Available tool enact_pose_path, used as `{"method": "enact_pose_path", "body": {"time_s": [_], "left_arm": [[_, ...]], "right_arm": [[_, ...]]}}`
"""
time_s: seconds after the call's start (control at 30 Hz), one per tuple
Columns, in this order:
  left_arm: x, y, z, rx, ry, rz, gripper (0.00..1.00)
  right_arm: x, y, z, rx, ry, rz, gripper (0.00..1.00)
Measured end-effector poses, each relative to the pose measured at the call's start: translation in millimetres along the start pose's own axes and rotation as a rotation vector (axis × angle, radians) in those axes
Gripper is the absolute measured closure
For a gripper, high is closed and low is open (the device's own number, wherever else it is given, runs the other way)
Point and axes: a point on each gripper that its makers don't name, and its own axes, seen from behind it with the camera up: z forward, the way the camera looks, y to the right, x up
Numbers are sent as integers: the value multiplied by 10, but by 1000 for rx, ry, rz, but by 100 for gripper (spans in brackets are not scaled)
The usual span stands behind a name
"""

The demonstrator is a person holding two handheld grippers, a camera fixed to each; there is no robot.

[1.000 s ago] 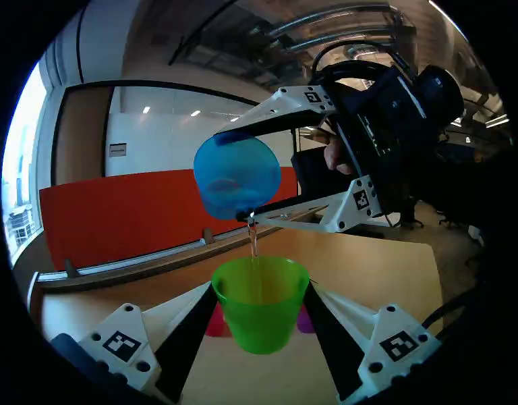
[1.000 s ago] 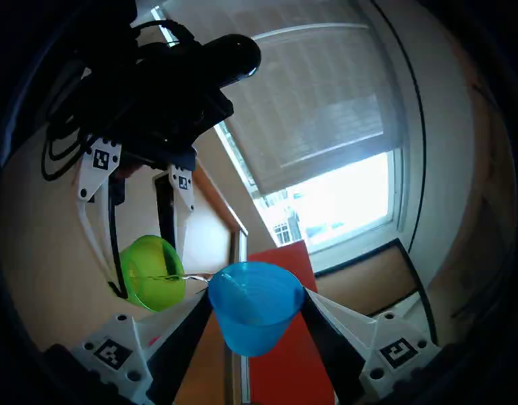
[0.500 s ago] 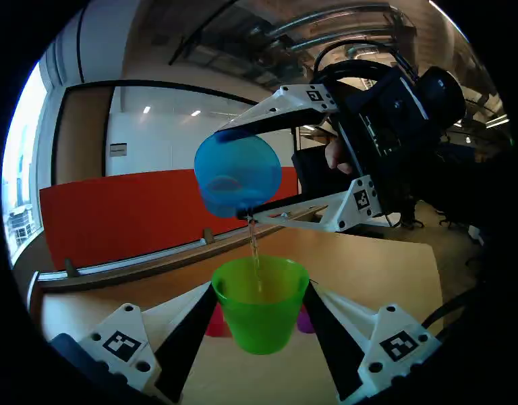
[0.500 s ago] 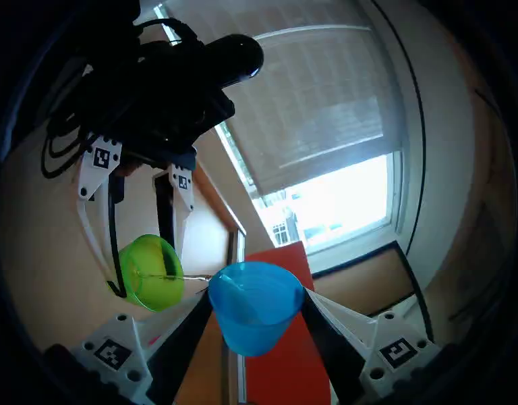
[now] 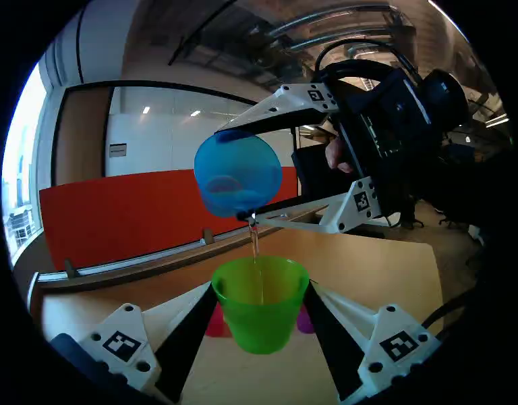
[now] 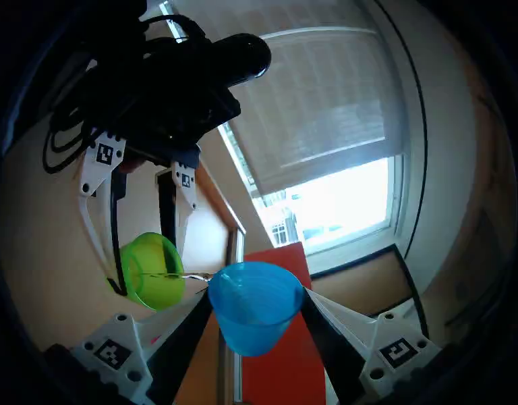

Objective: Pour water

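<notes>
My left gripper (image 5: 260,317) is shut on an upright green cup (image 5: 260,310), held above the wooden table (image 5: 373,266). Over it, my right gripper (image 5: 240,175) holds a blue cup (image 5: 237,175) tipped on its side. A thin stream of water (image 5: 254,244) falls from the blue rim into the green cup. In the right gripper view, my right gripper (image 6: 255,317) is shut on the blue cup (image 6: 254,307). Water (image 6: 188,275) runs from it to the green cup (image 6: 151,271), which sits between the left gripper's fingers (image 6: 100,202).
A red panel (image 5: 124,209) and a low ledge (image 5: 144,260) border the table's far side. A window with a blind (image 6: 326,135) is behind. A hand (image 5: 336,154) holds the right gripper's black body (image 5: 394,128). Pink and purple shapes (image 5: 217,322) peek from behind the green cup.
Almost nothing has moved; both cups hold their poses and the thin stream keeps running from the blue cup into the green one.
</notes>
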Motion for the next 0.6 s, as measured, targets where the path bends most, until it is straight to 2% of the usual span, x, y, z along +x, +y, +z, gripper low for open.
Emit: {"method": "enact_pose_path", "body": {"time_s": [0.6], "left_arm": [[7, 1, -4, 1, 4, 2, 13]], "right_arm": [[39, 37, 14, -8, 6, -32, 7]]}}
